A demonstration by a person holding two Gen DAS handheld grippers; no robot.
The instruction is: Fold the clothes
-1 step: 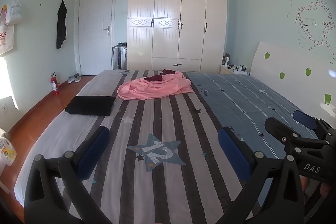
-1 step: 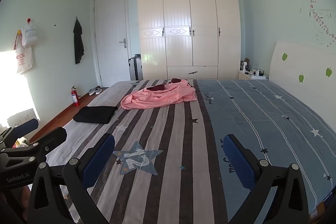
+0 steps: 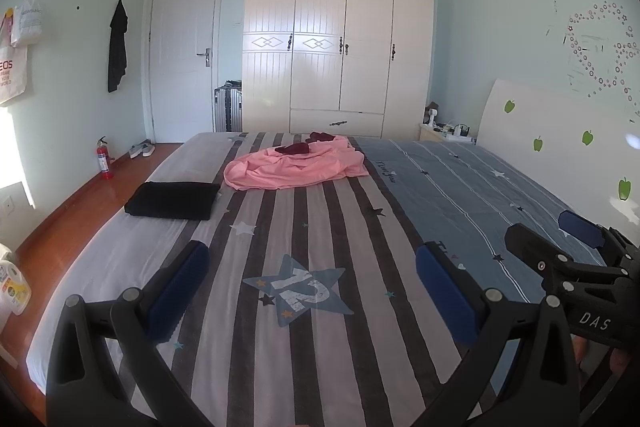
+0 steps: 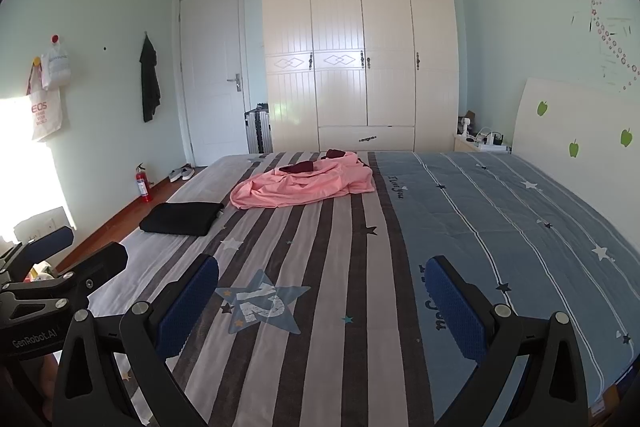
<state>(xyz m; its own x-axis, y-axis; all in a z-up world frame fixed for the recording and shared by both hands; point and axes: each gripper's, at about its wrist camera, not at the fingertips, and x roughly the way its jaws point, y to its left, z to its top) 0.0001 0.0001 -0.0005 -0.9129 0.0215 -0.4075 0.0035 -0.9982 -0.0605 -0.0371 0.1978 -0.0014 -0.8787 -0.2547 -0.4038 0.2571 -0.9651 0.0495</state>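
Note:
A crumpled pink garment [image 3: 294, 167] [image 4: 304, 183] lies on the far part of the striped bed [image 3: 360, 307], with small dark red pieces [image 3: 295, 148] on top of it. A folded black garment [image 3: 172, 200] [image 4: 182, 218] rests near the bed's left edge. My left gripper [image 3: 312, 259] hovers open over the star print at the near end, nothing between its blue pads. My right gripper [image 4: 324, 269] is open too and empty, beside the left one. Each gripper also shows at the edge of the other's view.
A cream wardrobe [image 3: 340, 39] with a suitcase on top stands beyond the bed, a white door [image 3: 184, 47] to its left. A red fire extinguisher [image 3: 103, 159] and shoes sit on the wooden floor at left. The white headboard [image 3: 560, 147] runs along the right.

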